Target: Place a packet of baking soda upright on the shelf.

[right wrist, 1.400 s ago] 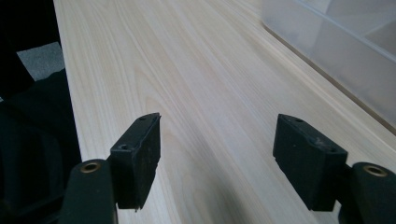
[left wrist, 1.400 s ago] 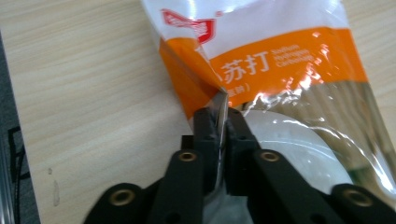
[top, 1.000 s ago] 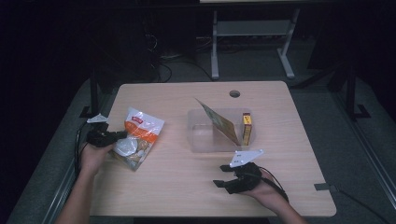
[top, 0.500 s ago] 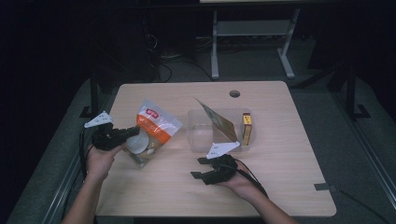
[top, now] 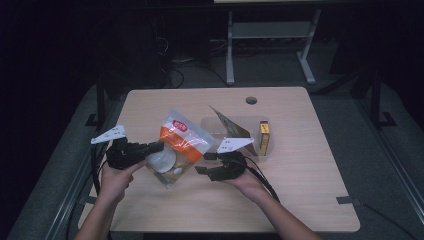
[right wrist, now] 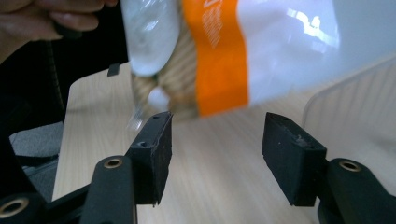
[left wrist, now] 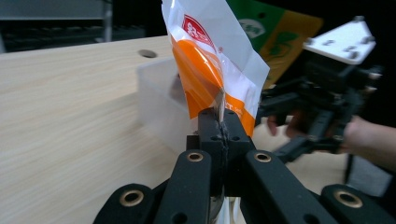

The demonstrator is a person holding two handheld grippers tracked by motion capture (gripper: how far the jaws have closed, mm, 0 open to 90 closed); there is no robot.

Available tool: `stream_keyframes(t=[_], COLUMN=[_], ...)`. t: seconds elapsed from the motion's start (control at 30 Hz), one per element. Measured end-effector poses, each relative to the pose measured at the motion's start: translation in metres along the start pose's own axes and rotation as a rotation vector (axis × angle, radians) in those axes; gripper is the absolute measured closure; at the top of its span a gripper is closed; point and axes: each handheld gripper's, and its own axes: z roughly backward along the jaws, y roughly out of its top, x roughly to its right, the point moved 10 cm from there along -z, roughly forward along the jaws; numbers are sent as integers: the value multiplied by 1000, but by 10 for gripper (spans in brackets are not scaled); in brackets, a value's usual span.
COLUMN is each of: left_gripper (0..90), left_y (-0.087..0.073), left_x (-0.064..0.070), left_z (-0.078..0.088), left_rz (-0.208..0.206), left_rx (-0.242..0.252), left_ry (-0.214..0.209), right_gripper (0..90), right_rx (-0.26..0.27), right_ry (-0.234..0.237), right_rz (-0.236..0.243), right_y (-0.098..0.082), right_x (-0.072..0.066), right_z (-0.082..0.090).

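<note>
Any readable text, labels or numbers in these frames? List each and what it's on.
Nothing can be read.
Snack bag: red logo patch with white characters, blurred.
Same bag, orange band: white lettering, blurred.
Green and yellow packet: round white emblem, unreadable.
Yellow box: print too small.

free: near table (top: 280,205) edge bare | blocked: clear bin (top: 252,150) beside raised snack bag (top: 182,142)
</note>
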Motion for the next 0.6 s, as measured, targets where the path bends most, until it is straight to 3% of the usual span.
stream_keyframes(t=[0.1, 0.27, 0.33, 0.47, 0.6], left_gripper=[900, 900, 900, 900, 897], left_y=[1, -4, -5, -6, -12], left_x=[6, 13, 14, 13, 8], left_z=[-4, -13, -15, -17, -21], left_rz=[5, 16, 36, 28, 24], left_rx=[6, -1, 11, 12, -11], left_ry=[-26, -66, -84, -73, -60], right_gripper=[477, 697, 723, 862, 890], right_rx=[22, 47, 59, 74, 71], right_ry=[25, 103, 114, 143, 152], right_rz=[-7, -29, -26, -31, 15], right_y=[5, 8, 10, 14, 18], right_x=[1, -4, -5, -8, -14], right_z=[-1, 3, 5, 12, 18])
